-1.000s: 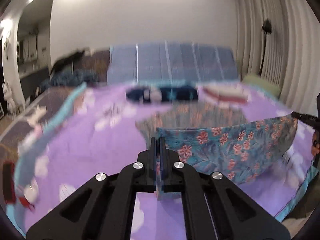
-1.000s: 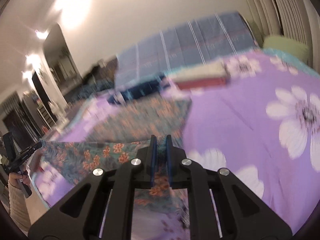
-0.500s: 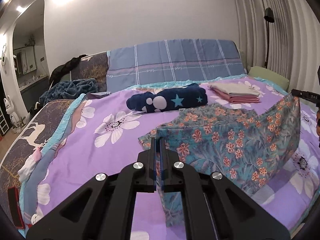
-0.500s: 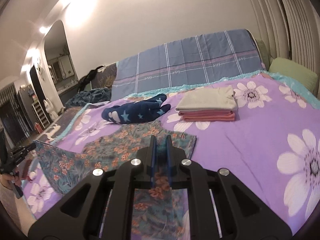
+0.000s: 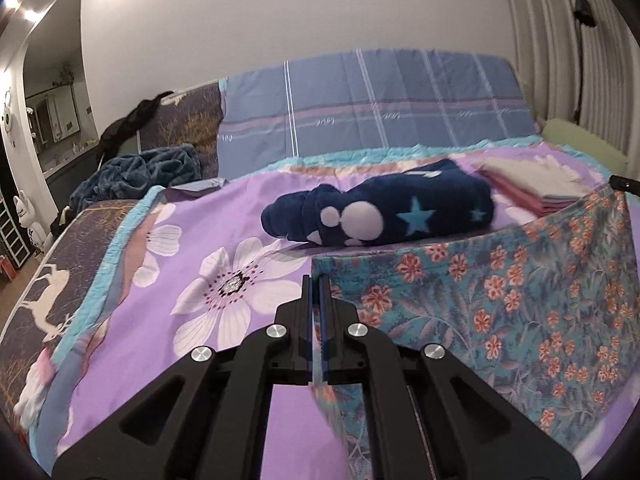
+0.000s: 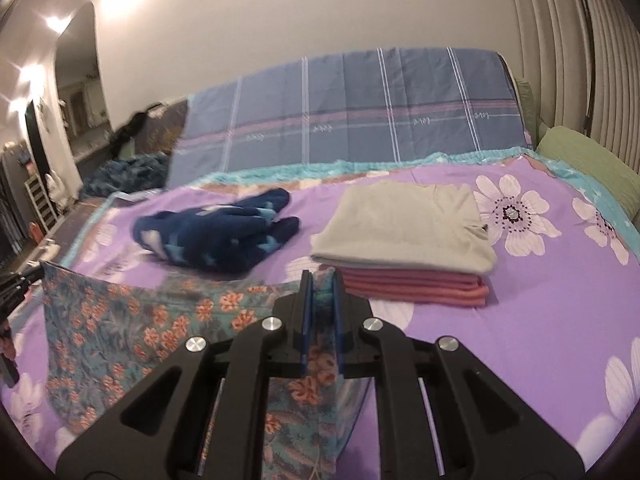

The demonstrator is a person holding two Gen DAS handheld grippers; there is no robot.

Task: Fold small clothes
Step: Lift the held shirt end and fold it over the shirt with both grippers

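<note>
The left gripper (image 5: 318, 280) is clamped tight on one corner of the floral cloth (image 5: 520, 312), a sliver of printed fabric caught between its blue pads, and the right gripper (image 6: 320, 276) is pinched narrowly on the opposite corner, a thicker bunch of the same cloth filling the small gap between its jaws. Between the two, the cloth's top edge runs nearly taut and the rest hangs as a sheet whose lower part trails onto the purple flowered bedspread (image 5: 224, 288) in the near middle of the bed. The fabric looks thin, light and limp, drapes without holding any shape, and should slip little in the pads; the corners are the sensible place to hold it, since anywhere else would let it bunch. Beyond it lie a rolled navy star-print fleece (image 5: 380, 216) and, to its right, a stack of folded clothes (image 6: 404, 240), grey over pink, with the blue plaid bedding (image 6: 352, 112) against the far wall. Compared with half a second ago, both grippers have carried the raised edge farther up the bed: the fleece and the stack now loom much closer, and the cloth's held edge reaches almost to them.
</note>
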